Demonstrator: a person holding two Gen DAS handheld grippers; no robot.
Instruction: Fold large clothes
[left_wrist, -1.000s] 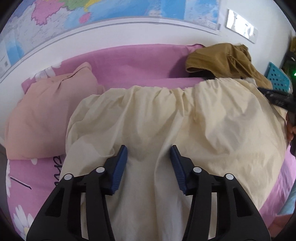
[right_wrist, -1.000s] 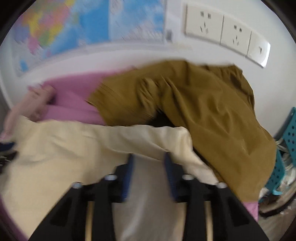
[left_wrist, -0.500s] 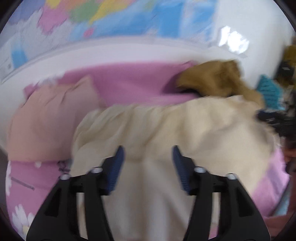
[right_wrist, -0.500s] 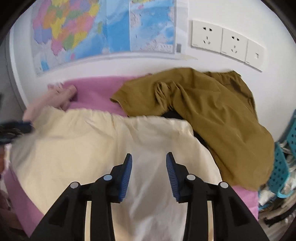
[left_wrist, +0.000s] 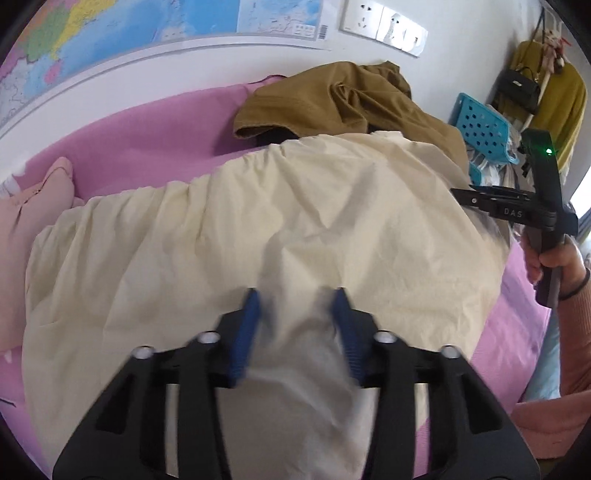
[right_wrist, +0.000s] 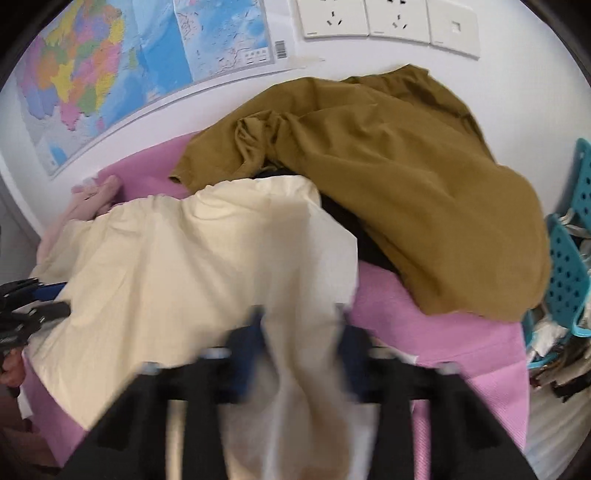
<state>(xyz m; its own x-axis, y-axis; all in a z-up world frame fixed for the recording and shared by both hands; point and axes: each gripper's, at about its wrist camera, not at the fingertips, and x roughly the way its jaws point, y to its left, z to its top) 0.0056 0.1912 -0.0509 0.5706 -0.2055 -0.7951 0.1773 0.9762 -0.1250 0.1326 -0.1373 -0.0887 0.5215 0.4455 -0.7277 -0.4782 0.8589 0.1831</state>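
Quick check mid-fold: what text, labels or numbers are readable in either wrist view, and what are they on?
"DAS": white letters on the right gripper body, seen from the left wrist view.
Wall map: printed place names and a barcode strip, too small to read.
Wall sockets: no legible marking.
Nothing readable on the cream garment.
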